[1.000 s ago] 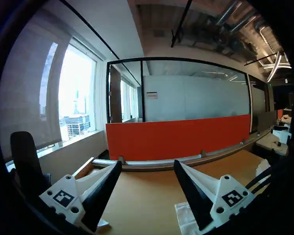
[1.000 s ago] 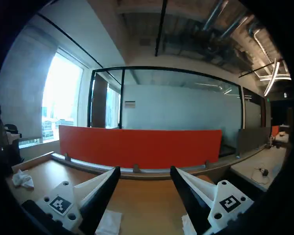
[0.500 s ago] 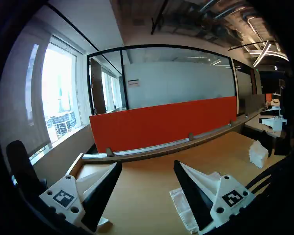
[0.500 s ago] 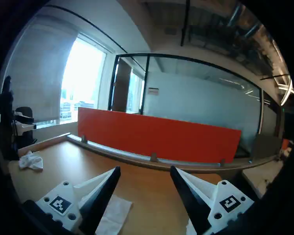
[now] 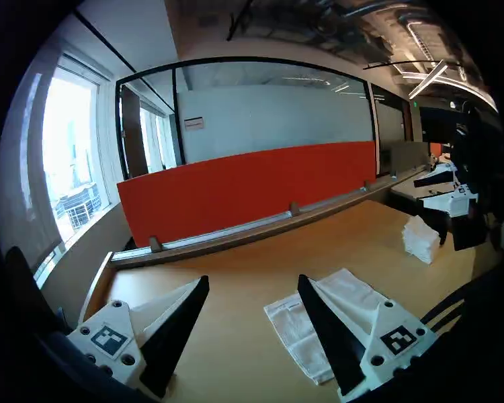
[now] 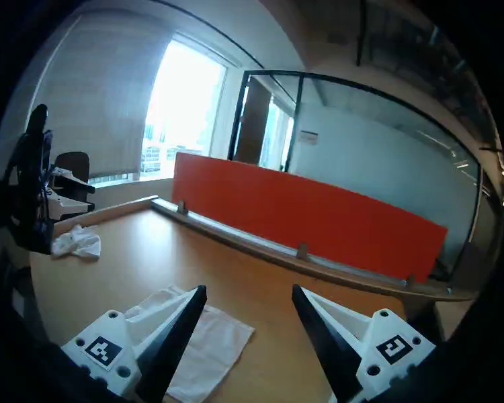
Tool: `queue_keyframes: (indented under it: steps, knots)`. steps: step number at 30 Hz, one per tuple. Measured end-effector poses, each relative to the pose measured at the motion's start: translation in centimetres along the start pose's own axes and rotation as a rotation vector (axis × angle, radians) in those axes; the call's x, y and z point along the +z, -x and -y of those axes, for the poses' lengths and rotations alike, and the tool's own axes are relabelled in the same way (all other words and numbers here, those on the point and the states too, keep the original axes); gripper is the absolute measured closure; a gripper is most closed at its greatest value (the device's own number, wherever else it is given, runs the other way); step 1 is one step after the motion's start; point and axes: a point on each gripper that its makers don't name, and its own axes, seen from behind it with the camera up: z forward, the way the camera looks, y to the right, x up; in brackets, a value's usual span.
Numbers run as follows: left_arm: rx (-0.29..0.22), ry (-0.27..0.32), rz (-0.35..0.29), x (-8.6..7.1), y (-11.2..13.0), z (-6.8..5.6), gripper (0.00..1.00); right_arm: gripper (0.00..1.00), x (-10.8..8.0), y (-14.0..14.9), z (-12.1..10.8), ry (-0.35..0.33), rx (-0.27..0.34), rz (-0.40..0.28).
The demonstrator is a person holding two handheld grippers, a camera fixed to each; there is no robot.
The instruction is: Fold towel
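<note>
surface [image 5: 252,258]: wood, wide bare stretch ahead of both claws; far edge closed off by a rail and orange divider [image 5: 252,185].
towel [image 5: 294,327]: white, flat on surface near the front edge; in left gripper view its right part runs under the right finger, in right gripper view it lies under the left finger.
left claw [image 5: 250,281]: wide open, empty; looks just above the towel, contact unclear.
right claw [image 6: 248,290]: wide open, empty, over bare wood.
folded cloth [image 5: 420,238]: white stack, well apart from towel.
crumpled cloth [image 6: 77,242]: near the surface's left edge.
</note>
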Motion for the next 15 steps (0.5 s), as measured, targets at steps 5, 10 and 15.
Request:
queue_keyframes:
  steps: [5, 10, 15]
  knots:
    - [0.009, 0.032, 0.031, 0.7, 2.1, -1.3, 0.02, 0.02, 0.3, 2.6, 1.0, -0.03, -0.006, 0.046]
    - [0.004, 0.048, 0.067, 1.3, 4.6, -2.3, 0.02, 0.02, 0.6, 5.1, 1.7, -0.046, -0.001, 0.081]
    - [-0.005, 0.064, 0.111, 1.9, 7.6, -3.3, 0.02, 0.02, 0.9, 7.8, 2.5, -0.06, 0.003, 0.118]
